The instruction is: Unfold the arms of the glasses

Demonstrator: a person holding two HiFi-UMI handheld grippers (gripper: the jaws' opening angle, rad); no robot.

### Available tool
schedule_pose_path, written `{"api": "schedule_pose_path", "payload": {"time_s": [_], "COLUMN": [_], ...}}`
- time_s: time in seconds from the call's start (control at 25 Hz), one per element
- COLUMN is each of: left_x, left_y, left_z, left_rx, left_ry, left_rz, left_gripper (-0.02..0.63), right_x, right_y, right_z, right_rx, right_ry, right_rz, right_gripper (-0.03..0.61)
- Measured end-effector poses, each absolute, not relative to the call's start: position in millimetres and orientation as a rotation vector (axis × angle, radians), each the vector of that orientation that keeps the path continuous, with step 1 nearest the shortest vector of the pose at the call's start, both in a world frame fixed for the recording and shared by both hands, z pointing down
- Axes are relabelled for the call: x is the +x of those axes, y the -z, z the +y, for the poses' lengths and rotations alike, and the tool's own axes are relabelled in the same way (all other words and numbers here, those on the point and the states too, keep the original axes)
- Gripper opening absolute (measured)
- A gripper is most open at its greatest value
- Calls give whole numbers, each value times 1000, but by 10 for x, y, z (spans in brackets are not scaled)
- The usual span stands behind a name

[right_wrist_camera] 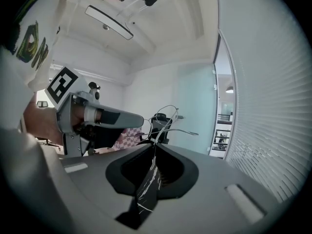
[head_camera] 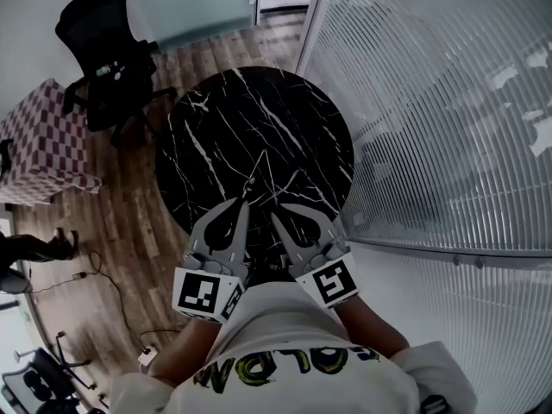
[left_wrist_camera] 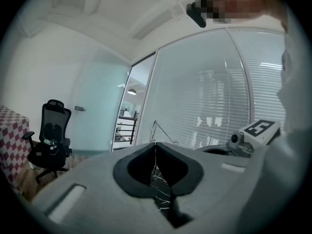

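Note:
The glasses [right_wrist_camera: 167, 119] are thin wire-framed ones, held in the air above a round black marble table [head_camera: 216, 119]. In the right gripper view, a lens loop and one arm stick out past the tips of my right gripper [right_wrist_camera: 155, 146], which is shut on the frame. My left gripper [left_wrist_camera: 155, 143] is also shut, with a thin wire of the glasses [left_wrist_camera: 156, 128] rising from its tips. In the head view the left gripper [head_camera: 244, 203] and right gripper [head_camera: 275, 218] meet tip to tip over the table's near edge. There the glasses [head_camera: 251, 184] are barely visible against the marble veins.
A black office chair [head_camera: 108, 67] stands at the far left on the wood floor. Beside it is a checkered table [head_camera: 39, 145]. A glass wall with blinds [head_camera: 431, 102] curves round the table's right side. Cables [head_camera: 112, 291] lie on the floor at the near left.

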State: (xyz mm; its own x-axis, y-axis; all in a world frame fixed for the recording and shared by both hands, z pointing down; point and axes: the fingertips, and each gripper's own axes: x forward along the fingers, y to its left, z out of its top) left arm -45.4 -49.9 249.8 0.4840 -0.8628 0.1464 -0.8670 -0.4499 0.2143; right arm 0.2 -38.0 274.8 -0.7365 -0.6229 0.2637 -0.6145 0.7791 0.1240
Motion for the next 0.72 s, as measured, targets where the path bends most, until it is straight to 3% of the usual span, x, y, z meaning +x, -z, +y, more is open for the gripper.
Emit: {"api": "schedule_pose_path", "payload": {"time_s": [0.72], "left_x": [-539], "left_y": [-2702], "left_z": [-465], "left_rx": [2433], "left_ry": [-79], "left_rz": [-1462], "left_gripper": [8], "right_x": [325], "right_y": [-2901], "right_z": [-518], "right_rx": [1089], "right_ry": [9], "right_rz": [-2583], "right_gripper": [9]}}
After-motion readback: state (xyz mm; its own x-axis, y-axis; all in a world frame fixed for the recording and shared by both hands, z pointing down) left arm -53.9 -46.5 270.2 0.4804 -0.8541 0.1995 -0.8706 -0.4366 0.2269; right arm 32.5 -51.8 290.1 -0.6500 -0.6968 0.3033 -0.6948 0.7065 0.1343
